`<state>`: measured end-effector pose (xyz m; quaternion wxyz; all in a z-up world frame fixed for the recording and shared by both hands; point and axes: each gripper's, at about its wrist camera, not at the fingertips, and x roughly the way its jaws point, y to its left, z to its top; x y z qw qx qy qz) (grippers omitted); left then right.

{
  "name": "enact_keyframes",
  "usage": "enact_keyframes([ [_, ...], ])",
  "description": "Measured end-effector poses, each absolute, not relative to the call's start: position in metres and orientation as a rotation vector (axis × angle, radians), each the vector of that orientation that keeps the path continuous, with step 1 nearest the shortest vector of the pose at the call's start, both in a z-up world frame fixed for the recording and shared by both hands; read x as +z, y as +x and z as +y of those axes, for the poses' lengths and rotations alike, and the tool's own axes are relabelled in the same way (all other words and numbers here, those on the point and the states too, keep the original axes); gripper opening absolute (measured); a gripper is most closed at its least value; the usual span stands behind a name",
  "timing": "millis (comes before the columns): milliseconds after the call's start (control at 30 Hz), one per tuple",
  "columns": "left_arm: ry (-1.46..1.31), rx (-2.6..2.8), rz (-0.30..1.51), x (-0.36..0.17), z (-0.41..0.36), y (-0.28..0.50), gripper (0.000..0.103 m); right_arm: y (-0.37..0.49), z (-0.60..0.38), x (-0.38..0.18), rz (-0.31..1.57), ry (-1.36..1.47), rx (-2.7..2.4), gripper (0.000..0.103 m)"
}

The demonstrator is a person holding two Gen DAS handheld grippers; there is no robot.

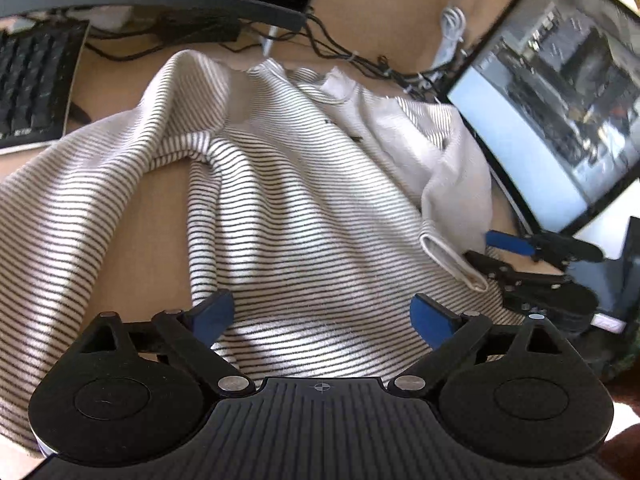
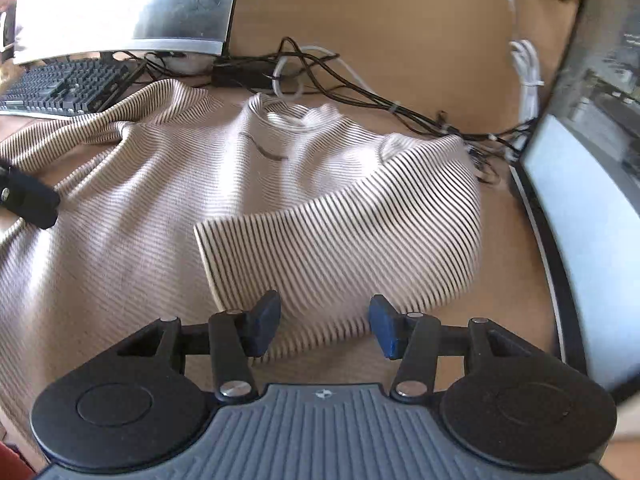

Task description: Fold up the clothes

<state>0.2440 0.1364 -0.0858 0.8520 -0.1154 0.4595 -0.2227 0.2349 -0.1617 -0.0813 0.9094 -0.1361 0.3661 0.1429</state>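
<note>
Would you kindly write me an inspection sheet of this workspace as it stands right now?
Surface: tan wooden desk, mostly covered by the garment.
Job's things: white long-sleeved top with thin dark stripes spread flat; one sleeve folded across the body, the other sleeve stretched outward.
Clutter: black keyboard.
Grippers: left gripper jaws open above the hem; right gripper jaws open over the folded sleeve.
Cables: tangled black cables and a bundled white cable behind the collar.
Surroundings: lit monitor at the side; second monitor behind the keyboard.
</note>
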Motion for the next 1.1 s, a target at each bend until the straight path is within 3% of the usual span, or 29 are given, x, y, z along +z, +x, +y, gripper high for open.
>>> enact_keyframes([
  [300,-0.268,-0.465,0.979,-0.082,0.132,0.216,0.098,0.178,-0.161,-0.060,0.741,-0.299,0.298,0.051],
  [400,-0.302,-0.448,0.953,-0.073,0.137,0.212,0.099,0.159,-0.149,-0.047,0.695,-0.377,0.369,0.070],
  [500,-0.308,-0.439,0.931,-0.066,0.139,0.210,0.100,0.158,-0.127,-0.057,0.688,-0.491,0.388,0.070],
  [567,-0.308,-0.435,0.921,-0.062,0.140,0.207,0.100,0.169,-0.119,-0.071,0.702,-0.521,0.348,0.061],
  [600,-0.309,-0.434,0.916,-0.061,0.142,0.205,0.101,0.175,-0.118,-0.076,0.708,-0.520,0.332,0.046],
  [633,-0.311,-0.432,0.911,-0.059,0.143,0.204,0.101,0.181,-0.120,-0.073,0.714,-0.509,0.324,0.022],
  [667,-0.315,-0.428,0.906,-0.058,0.146,0.202,0.101,0.187,-0.122,-0.069,0.719,-0.497,0.318,0.009],
  [767,-0.335,-0.413,0.889,-0.055,0.152,0.199,0.101,0.213,-0.147,-0.034,0.680,-0.407,0.257,0.010],
  [967,-0.391,-0.378,0.842,-0.048,0.162,0.197,0.101,0.273,-0.229,0.109,0.420,0.007,0.104,0.009],
  [1067,-0.414,-0.366,0.790,-0.040,0.167,0.194,0.101,0.291,-0.221,0.131,0.383,0.046,0.164,0.010],
  [1100,-0.417,-0.361,0.769,-0.037,0.169,0.191,0.101,0.296,-0.212,0.126,0.394,0.051,0.189,0.005],
])
